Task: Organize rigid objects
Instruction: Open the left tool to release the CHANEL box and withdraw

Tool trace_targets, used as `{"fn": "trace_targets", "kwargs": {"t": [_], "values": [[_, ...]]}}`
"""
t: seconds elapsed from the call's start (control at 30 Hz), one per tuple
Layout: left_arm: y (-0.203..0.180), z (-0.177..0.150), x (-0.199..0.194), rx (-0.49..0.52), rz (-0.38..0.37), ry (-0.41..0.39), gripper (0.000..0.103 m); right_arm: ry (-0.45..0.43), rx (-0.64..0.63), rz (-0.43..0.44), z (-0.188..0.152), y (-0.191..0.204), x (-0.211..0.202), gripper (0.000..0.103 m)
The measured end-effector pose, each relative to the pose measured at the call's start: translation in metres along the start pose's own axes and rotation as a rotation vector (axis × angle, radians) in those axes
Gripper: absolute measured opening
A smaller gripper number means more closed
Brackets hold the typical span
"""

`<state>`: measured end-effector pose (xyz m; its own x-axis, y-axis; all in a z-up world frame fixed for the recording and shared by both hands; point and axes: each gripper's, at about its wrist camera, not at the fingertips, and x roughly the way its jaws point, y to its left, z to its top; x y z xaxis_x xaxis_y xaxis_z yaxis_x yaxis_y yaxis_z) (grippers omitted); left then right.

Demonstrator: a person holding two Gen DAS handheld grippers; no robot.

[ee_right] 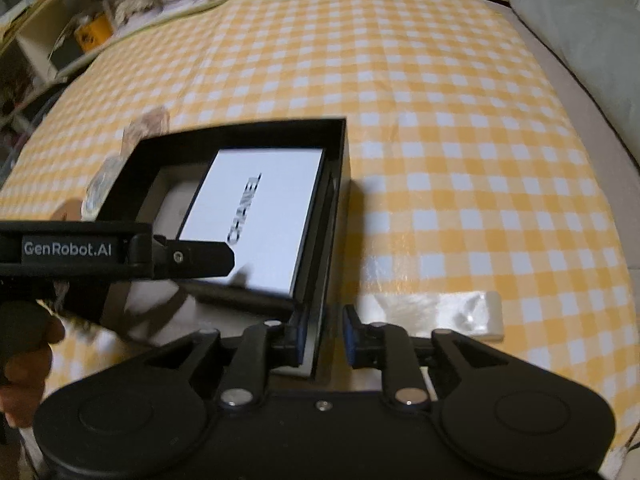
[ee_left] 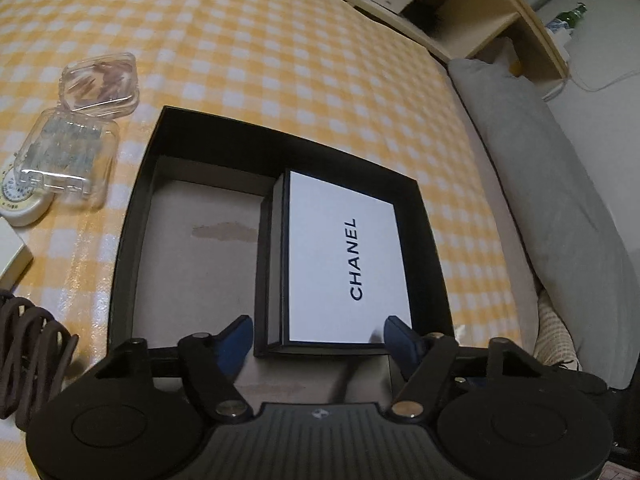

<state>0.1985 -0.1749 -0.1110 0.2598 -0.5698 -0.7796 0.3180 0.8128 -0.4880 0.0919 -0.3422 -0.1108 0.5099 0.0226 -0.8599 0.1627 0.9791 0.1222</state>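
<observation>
A large open black box (ee_left: 136,216) sits on the yellow checked tablecloth. Inside it, on the right side, lies a white CHANEL box (ee_left: 344,256) with black edges; it also shows in the right wrist view (ee_right: 256,216). My left gripper (ee_left: 318,334) is open, its blue fingers spread either side of the CHANEL box's near end, just above it. My right gripper (ee_right: 323,338) straddles the right wall of the black box (ee_right: 332,184), with its jaws partly closed around the wall. The left gripper's finger (ee_right: 192,258) shows over the CHANEL box.
Two clear plastic cases (ee_left: 100,80) (ee_left: 66,152), a round cream tin (ee_left: 24,208) and a pale box corner (ee_left: 12,258) lie left of the black box. A dark coiled cord (ee_left: 28,356) is at near left. A white bar (ee_right: 440,314) lies right of my right gripper. Grey pillow (ee_left: 560,216) at right.
</observation>
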Motion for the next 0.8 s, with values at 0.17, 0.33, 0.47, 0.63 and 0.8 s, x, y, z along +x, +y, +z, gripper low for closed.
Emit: {"fn": "trace_targets", "kwargs": {"t": [0.17,0.33,0.47,0.63,0.8], "values": [[-0.002,0.001,0.008,-0.035,-0.048,-0.035,0.064,-0.013,-0.036,-0.023,-0.003,0.005,0.002,0.009],[-0.013,0.004,0.013,-0.019,-0.038,-0.071,0.064,-0.022,-0.063,-0.035,-0.002,0.008,0.005,0.009],[-0.013,0.004,0.015,-0.009,-0.045,-0.091,0.064,-0.021,-0.071,-0.037,0.0,0.008,0.008,0.009],[-0.013,0.004,0.01,-0.002,-0.055,-0.104,0.066,-0.021,-0.07,-0.036,0.0,0.009,0.01,0.009],[-0.024,0.001,-0.011,0.069,-0.005,-0.114,0.076,-0.024,-0.056,-0.028,0.0,0.007,0.009,0.009]]}}
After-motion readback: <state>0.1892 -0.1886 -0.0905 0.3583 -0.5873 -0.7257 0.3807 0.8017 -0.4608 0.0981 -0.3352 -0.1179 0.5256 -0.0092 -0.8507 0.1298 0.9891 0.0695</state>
